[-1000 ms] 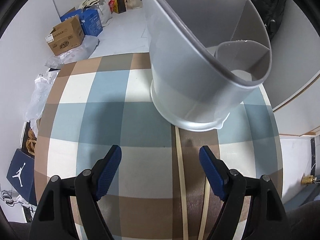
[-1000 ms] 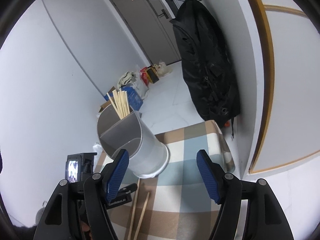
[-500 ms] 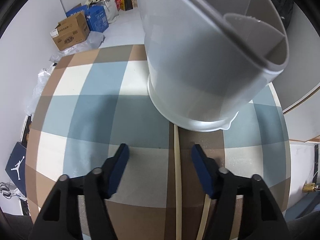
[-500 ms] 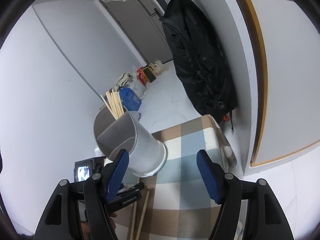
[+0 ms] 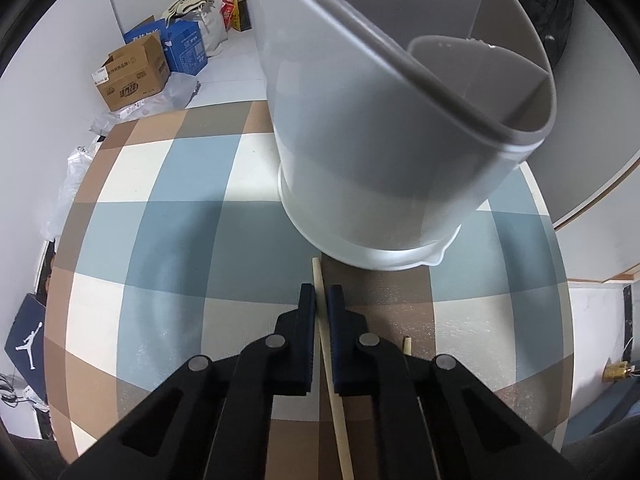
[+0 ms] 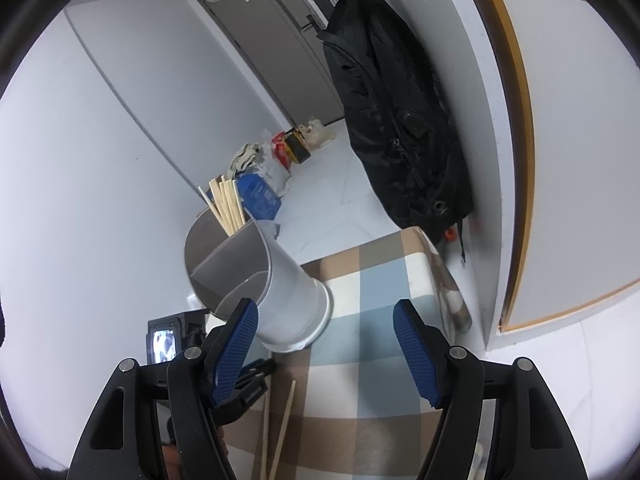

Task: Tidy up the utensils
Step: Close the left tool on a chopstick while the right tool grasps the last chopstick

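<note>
Left gripper (image 5: 321, 300): fingers clenched on one wooden chopstick (image 5: 326, 336), which runs between the two blue pads and lies along the checked tablecloth (image 5: 168, 240).
Right gripper (image 6: 326, 350): fingers spread wide, nothing between them, raised above the table.
Chopsticks on the table: two; the gripped one, and a second chopstick (image 5: 407, 345) just beside it, its tip showing past the left gripper's right-hand finger.
Chopsticks in the holder: a bundle (image 6: 228, 204) stands in the rear compartment; the exact count is hard to tell.
Utensil holder (image 5: 392, 152): one, grey, upright on the cloth, divided into compartments. The gripped chopstick's far tip ends close to its base.
Surroundings: a cardboard box (image 5: 134, 74) and a blue box (image 5: 186, 46) on the floor past the table; a black jacket (image 6: 396, 120) hanging on the wall.
</note>
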Demonstrator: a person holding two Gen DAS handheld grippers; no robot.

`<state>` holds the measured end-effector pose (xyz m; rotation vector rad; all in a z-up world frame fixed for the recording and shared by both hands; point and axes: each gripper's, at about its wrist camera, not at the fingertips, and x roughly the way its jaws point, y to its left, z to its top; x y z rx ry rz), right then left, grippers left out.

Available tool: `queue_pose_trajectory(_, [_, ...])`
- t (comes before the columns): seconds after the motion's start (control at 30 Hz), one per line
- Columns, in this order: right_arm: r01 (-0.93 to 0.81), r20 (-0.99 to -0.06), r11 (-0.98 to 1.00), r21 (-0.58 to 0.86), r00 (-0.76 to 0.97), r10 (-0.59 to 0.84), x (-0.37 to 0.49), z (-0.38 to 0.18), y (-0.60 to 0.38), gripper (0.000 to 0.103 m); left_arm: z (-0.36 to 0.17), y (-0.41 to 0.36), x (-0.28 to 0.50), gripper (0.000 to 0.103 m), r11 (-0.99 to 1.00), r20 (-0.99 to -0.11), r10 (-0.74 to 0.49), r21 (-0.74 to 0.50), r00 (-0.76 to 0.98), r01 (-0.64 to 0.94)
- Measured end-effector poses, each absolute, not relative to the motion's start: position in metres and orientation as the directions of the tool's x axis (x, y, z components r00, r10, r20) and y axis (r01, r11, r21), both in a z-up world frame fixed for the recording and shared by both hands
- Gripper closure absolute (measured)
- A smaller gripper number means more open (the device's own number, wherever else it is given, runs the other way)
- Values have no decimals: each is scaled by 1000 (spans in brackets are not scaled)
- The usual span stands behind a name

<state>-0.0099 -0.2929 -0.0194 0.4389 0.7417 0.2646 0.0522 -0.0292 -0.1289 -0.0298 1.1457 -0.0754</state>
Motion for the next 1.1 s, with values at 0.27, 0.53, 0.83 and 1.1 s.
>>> queue_pose_trajectory(0.27, [-74, -597, 882, 465, 710, 374, -10, -20, -291, 33, -123, -20, 48, 102, 996, -893, -83, -67, 442, 51])
queue_pose_trajectory(0.53, [-79, -608, 889, 451, 702, 371, -10, -22, -287, 33, -97, -5, 37, 102, 989, -842, -144, -138, 520, 51])
queue_pose_trajectory(0.83, [-115, -632, 891, 438, 666, 396, -9, -29, -270, 33, -68, 17, 27, 102, 971, -778, -214, -237, 590, 39])
queue_pose_trajectory(1.1, [-184, -697, 882, 435, 552, 459, -3, -51, -237, 41, -46, 35, 18, 102, 955, -716, -263, -287, 646, 71])
